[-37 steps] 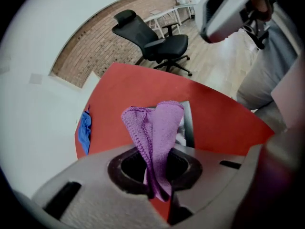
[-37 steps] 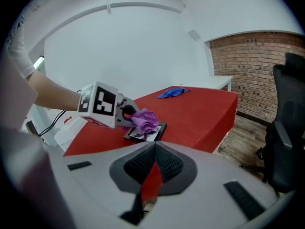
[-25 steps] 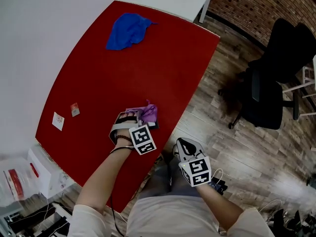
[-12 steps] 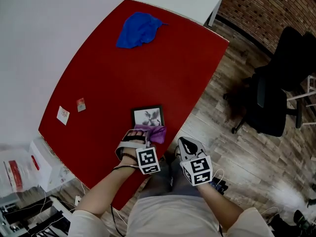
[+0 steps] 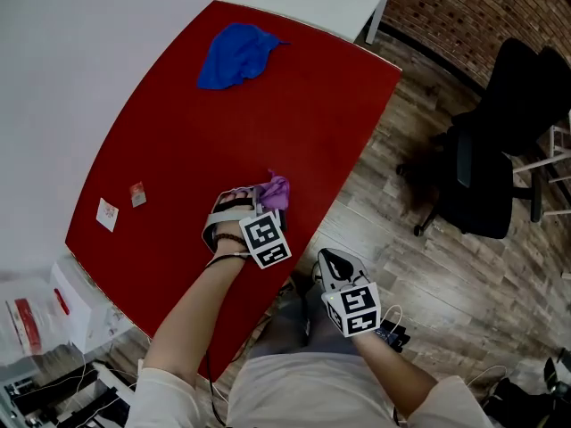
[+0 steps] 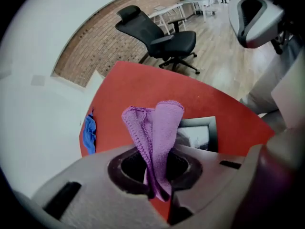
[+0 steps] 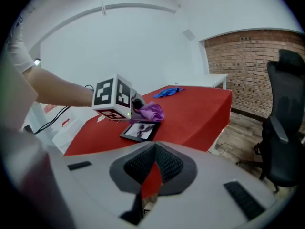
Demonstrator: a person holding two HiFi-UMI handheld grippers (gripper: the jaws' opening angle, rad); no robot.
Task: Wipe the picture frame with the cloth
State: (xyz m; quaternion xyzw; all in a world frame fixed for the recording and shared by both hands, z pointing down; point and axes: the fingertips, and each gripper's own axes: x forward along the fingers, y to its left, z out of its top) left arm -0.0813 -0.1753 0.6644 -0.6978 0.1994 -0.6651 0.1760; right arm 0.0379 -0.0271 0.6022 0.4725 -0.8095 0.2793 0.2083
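Observation:
My left gripper (image 5: 256,201) is shut on a purple cloth (image 5: 275,191), which sticks out past the jaws. In the left gripper view the cloth (image 6: 155,137) hangs right over the black picture frame (image 6: 199,133) lying flat on the red table (image 5: 223,114). The right gripper view shows the frame (image 7: 140,130) under the cloth (image 7: 151,111), near the table's front edge. In the head view the frame is hidden beneath the gripper. My right gripper (image 5: 333,261) is held off the table by my body, shut and holding nothing.
A blue cloth (image 5: 234,53) lies crumpled at the far end of the table. Two small cards (image 5: 119,205) sit near the left edge. A black office chair (image 5: 495,141) stands on the wooden floor to the right. Boxes and cables (image 5: 36,328) are at lower left.
The left gripper, drawn back toward the near edge half a second ago with the frame uncovered, has pushed the cloth forward over the frame again. The right gripper has stayed put.

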